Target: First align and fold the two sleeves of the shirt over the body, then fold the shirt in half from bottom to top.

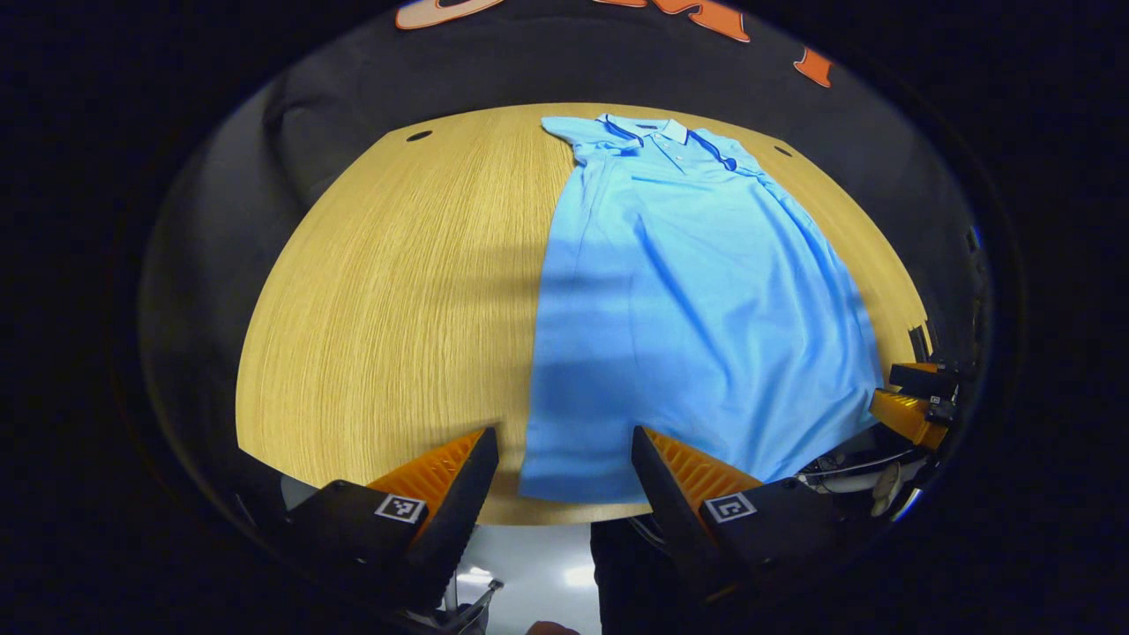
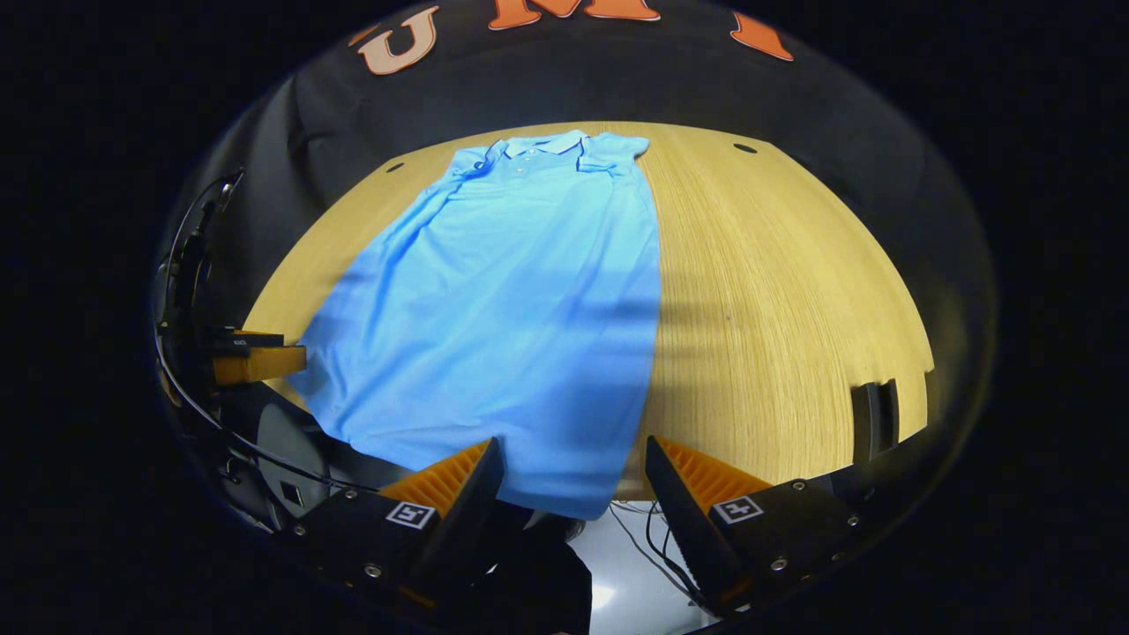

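A light blue polo shirt (image 1: pixel 697 300) lies flat on the wooden table (image 1: pixel 397 309), collar at the far end, hem at the near edge. My left gripper (image 1: pixel 563 434) hovers open just above the hem's left corner, a finger on each side of it. The other gripper (image 1: pixel 917 401) shows at the hem's right end. In the right gripper view the shirt (image 2: pixel 512 300) spreads over the table (image 2: pixel 776 300), and its hem corner hangs over the near edge between the fingers of my open right gripper (image 2: pixel 572 443). The left gripper (image 2: pixel 256 357) sits by the opposite hem corner.
Two small round holes (image 1: pixel 419 136) (image 1: pixel 782 151) mark the table's far corners. A dark clamp-like piece (image 2: pixel 873 410) sits on the near edge at the right. Cables (image 2: pixel 653 529) hang below the edge over the pale floor. Bare wood lies on both sides of the shirt.
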`<action>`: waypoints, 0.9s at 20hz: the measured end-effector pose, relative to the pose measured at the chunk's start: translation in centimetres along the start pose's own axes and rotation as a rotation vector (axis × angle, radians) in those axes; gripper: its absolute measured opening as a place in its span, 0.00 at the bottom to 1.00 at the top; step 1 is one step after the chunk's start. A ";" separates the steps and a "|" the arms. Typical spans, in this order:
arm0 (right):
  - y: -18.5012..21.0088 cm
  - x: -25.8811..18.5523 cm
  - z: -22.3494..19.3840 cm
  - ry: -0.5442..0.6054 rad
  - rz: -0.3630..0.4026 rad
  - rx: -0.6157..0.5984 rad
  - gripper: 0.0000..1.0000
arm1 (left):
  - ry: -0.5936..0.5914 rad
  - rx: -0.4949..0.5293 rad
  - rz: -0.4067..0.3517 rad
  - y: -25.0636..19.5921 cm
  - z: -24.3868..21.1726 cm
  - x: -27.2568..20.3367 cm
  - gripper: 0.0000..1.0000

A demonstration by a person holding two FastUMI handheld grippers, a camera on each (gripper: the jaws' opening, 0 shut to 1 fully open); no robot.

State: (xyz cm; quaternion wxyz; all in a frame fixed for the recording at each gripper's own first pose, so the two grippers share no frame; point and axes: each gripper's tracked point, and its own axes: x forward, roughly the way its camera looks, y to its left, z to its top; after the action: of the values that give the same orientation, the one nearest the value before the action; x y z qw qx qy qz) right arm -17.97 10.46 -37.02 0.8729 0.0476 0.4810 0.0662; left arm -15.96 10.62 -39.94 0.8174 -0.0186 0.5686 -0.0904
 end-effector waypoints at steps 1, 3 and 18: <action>0.0 0.2 -0.1 0.005 -0.002 0.000 0.97 | 0.004 0.002 -0.001 0.1 -0.3 0.3 0.99; -0.2 0.4 -0.1 0.001 -0.014 -0.026 0.95 | -0.016 0.015 0.007 0.1 -0.1 0.8 0.99; -2.9 0.4 0.3 0.021 -0.135 0.144 0.01 | -0.044 0.021 -0.033 -4.9 0.1 0.7 0.07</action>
State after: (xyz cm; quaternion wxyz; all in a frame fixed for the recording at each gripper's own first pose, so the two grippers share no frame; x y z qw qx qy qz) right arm -17.26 7.70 -37.59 0.8645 0.0771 0.4959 -0.0270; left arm -16.24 5.65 -39.91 0.8282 -0.0215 0.5493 -0.1092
